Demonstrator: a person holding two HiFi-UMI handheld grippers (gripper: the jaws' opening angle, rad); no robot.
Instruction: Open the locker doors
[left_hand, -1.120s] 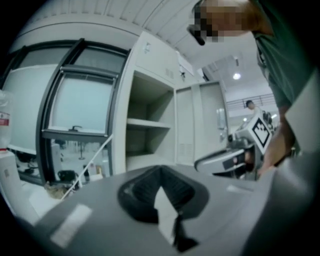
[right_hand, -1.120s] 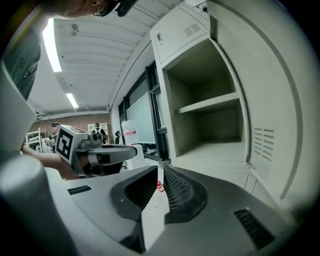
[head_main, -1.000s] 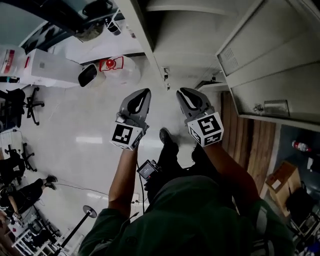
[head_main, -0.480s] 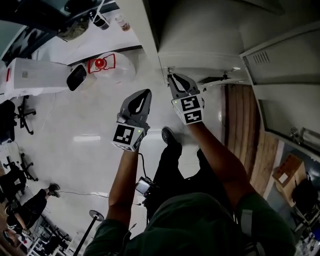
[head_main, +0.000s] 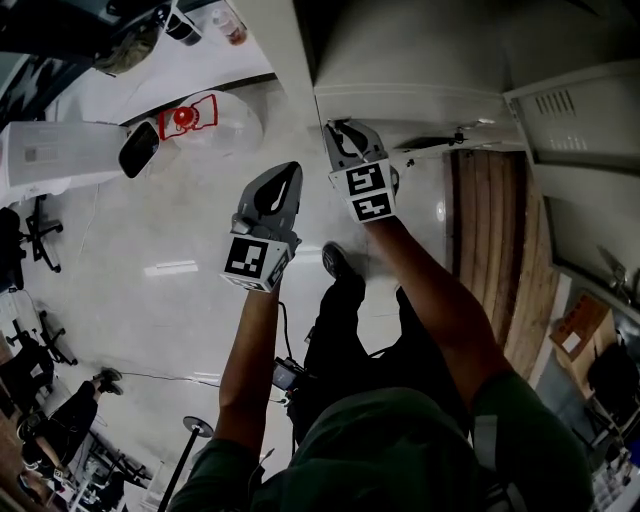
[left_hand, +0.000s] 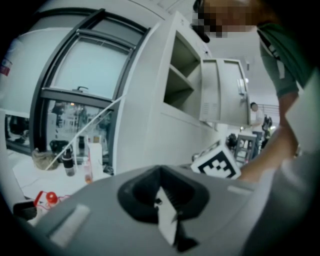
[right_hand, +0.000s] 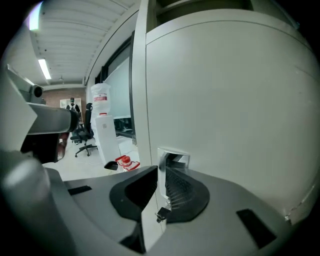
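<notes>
The white lockers fill the top of the head view. One lower locker door (head_main: 410, 60) is closed, and to its right another door (head_main: 580, 130) hangs open. My right gripper (head_main: 338, 130) is up against the closed door, jaws shut with nothing held. In the right gripper view its tips (right_hand: 161, 182) sit just short of the door's small chrome handle (right_hand: 173, 158). My left gripper (head_main: 284, 180) hangs in the air left of it, away from the lockers, shut and empty. The left gripper view, over its jaws (left_hand: 161, 192), shows open compartments (left_hand: 181, 75) and an opened door (left_hand: 227, 90).
A water jug with a red cap (head_main: 188, 116) lies on the pale floor beside a white dispenser (head_main: 55, 155). Office chairs (head_main: 35, 215) stand at the left. A wooden floor strip (head_main: 490, 230) runs under the open door. My own feet (head_main: 335, 265) are below the grippers.
My right gripper has moved up and left from beside the left gripper to the closed lower door's handle. The view has shifted, so the open door now sits further right. The left gripper barely moved.
</notes>
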